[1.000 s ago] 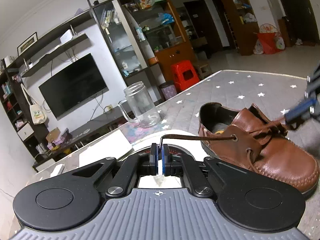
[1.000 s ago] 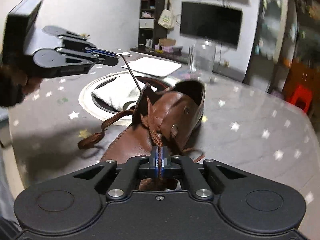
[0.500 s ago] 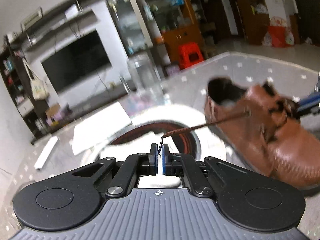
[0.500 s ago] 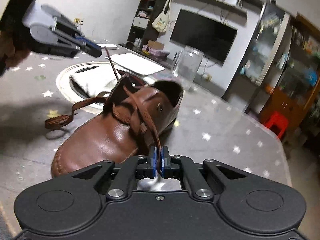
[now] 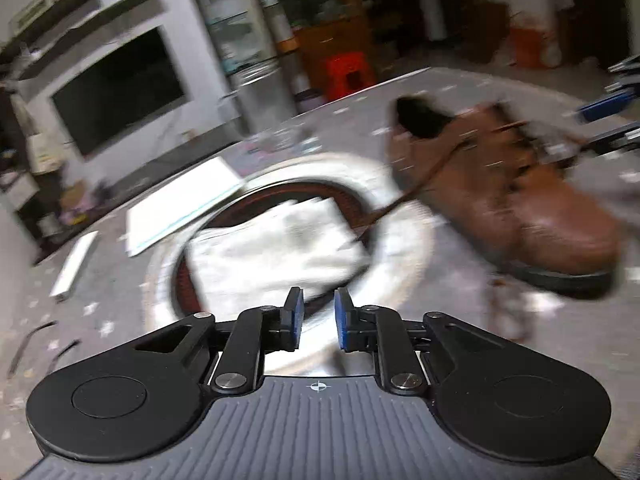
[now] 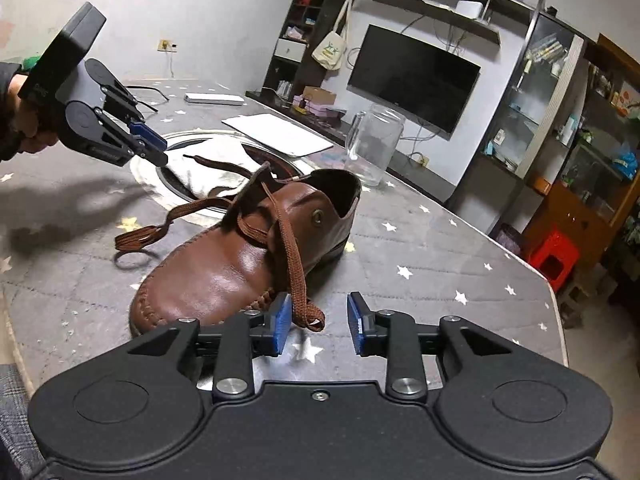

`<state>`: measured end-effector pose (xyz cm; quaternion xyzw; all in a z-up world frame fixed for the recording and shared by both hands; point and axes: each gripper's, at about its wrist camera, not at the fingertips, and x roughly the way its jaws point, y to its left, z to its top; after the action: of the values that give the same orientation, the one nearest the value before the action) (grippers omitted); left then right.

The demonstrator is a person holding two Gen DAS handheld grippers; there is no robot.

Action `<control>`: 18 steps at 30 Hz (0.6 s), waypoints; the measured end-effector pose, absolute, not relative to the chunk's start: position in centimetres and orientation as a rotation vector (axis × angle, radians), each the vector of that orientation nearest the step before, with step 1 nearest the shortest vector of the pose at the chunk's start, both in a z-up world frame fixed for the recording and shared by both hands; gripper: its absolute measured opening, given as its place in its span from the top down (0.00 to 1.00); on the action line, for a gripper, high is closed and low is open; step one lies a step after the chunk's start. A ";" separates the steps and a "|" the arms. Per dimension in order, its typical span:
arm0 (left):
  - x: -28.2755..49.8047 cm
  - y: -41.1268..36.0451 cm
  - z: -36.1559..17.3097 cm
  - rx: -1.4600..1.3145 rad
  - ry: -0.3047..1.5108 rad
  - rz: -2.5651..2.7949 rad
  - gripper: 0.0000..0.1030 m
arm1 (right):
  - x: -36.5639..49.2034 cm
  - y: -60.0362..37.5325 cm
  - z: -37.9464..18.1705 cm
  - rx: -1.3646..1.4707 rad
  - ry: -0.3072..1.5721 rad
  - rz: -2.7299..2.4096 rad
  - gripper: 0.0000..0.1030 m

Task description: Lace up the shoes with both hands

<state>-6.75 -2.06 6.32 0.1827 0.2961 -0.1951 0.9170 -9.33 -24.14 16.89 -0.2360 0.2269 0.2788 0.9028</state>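
A brown leather shoe (image 6: 248,256) sits on a grey, star-printed table (image 6: 420,240), its toe toward the right gripper (image 6: 316,322) and its heel toward a glass jar (image 6: 374,142). The right gripper's jaws are spread, its blue pads (image 6: 282,322) holding nothing; one end of the brown lace (image 6: 290,256) hangs down over the side of the shoe and curls on the table just in front of the near pad, whether touching it or not cannot be told. The lace crosses over the tongue, and its other end runs out to the left across a white cloth (image 6: 200,164) lying in a round recess in the table, its tip lying near the left gripper (image 6: 154,148). A further loop of lace trails on the table beside the toe.

The left gripper, held in a hand (image 6: 22,120) above the table, points toward the shoe. In its own blurred view its jaws are parted, the pads (image 5: 298,318) clamped on nothing, with the cloth (image 5: 272,248) just ahead and the shoe (image 5: 504,196) to the right, a strand of lace (image 5: 404,200) slanting down from the shoe to the cloth. A white pad of paper (image 6: 278,138) lies beyond the recess, and a television (image 6: 412,78) hangs on the far wall.
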 end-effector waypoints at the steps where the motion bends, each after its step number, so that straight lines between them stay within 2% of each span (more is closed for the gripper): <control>1: -7.2 -2.6 6.4 0.376 0.610 -0.435 0.73 | -9.5 -24.0 17.0 -0.492 0.466 0.582 0.67; 11: -9.2 -6.6 5.4 0.392 0.651 -0.589 0.70 | -9.8 -22.5 17.3 -0.514 0.447 0.613 0.67; 15: -9.1 -7.0 5.3 0.377 0.656 -0.587 0.66 | -9.7 -22.4 17.2 -0.510 0.444 0.615 0.66; 18: -8.6 -7.4 5.2 0.366 0.667 -0.565 0.66 | -9.7 -22.4 17.1 -0.506 0.444 0.617 0.63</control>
<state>-8.63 -7.40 5.19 0.1761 0.3210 -0.2719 0.8899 -9.71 -22.37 17.10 -0.2444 0.2144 0.2980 0.8975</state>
